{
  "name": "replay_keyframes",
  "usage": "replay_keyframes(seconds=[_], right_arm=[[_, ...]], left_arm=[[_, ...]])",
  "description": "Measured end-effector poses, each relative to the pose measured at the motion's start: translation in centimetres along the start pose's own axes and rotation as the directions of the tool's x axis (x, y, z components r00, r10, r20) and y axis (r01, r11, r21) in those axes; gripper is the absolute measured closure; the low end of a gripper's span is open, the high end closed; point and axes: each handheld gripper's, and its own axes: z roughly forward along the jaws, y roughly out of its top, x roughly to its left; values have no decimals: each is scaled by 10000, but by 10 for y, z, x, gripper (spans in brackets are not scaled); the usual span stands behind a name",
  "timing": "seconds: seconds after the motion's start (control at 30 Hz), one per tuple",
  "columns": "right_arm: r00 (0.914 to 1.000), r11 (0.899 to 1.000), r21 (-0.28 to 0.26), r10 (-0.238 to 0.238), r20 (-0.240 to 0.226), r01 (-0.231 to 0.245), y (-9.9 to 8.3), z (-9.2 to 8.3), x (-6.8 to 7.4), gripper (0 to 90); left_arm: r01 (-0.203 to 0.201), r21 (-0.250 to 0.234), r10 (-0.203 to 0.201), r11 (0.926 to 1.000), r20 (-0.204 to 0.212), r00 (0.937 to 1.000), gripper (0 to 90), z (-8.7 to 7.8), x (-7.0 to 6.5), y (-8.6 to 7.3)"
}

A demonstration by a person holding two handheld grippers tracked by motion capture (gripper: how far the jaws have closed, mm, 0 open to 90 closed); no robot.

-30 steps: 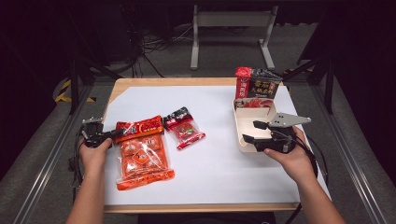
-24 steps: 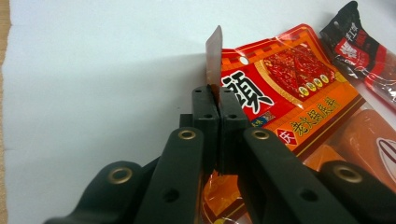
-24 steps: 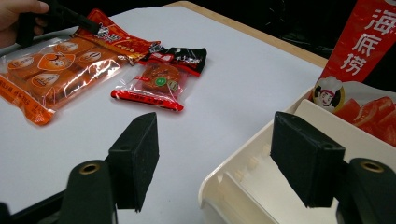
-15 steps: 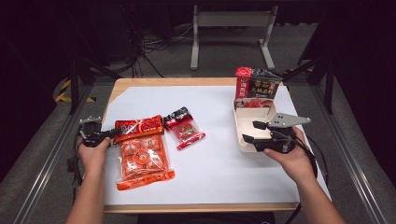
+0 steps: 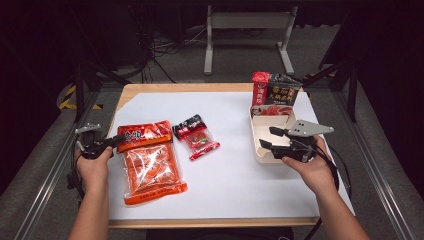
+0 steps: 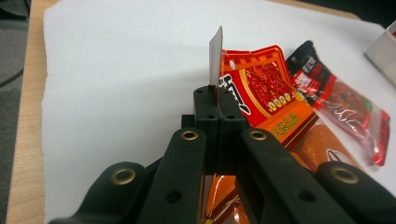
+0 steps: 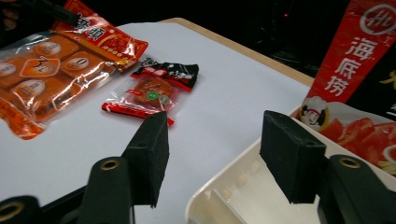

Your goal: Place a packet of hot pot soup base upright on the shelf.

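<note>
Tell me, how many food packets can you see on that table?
3. A large orange packet lies at the left, its top edge pinched in the left tongs. A small red packet lies beside it. A tall red-and-black packet stands in the cream tray at the right.

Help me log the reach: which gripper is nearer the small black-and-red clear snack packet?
Left. The left gripper, shut on the large orange packet's top edge, sits left of the small packet; the right gripper straddles the cream tray's wall, farther away.

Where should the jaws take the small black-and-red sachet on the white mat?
Judging by pose, take the small sachet by its black header seal at the far end, coming in low from that end: it lies flat, and the thin sealed edge fits between jaws better than the padded middle.
</note>
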Motion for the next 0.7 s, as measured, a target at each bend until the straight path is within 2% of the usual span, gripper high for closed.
replay_keyframes(seconds=[0.1,0.2,0.27,0.37,0.5,0.7], right_arm=[[9998,10000,4,-97,-155,97,1,0,1,463],[9990,9990,95,-443,-50,444,3,0,2,514],[9980,9979,196,-608,-181,611,5,-1,3,559],[9962,9960,302,-832,-238,839,6,-2,4,576],[9963,9965,216,-797,-328,804,7,-3,4,578],[9965,9975,100,-694,-476,699,8,-2,6,578]], left_arm=[[-91,-208,93,9997,76,9999,900,-5,-4,2],[-69,-396,77,9992,209,9998,900,-11,-6,4],[-152,-453,162,9989,219,9996,900,-14,-9,5],[-372,-643,390,9972,269,9989,900,-21,-15,9],[-667,-971,712,9930,445,9965,900,-29,-26,14],[-859,-1468,975,9854,737,9925,900,-42,-39,19]])
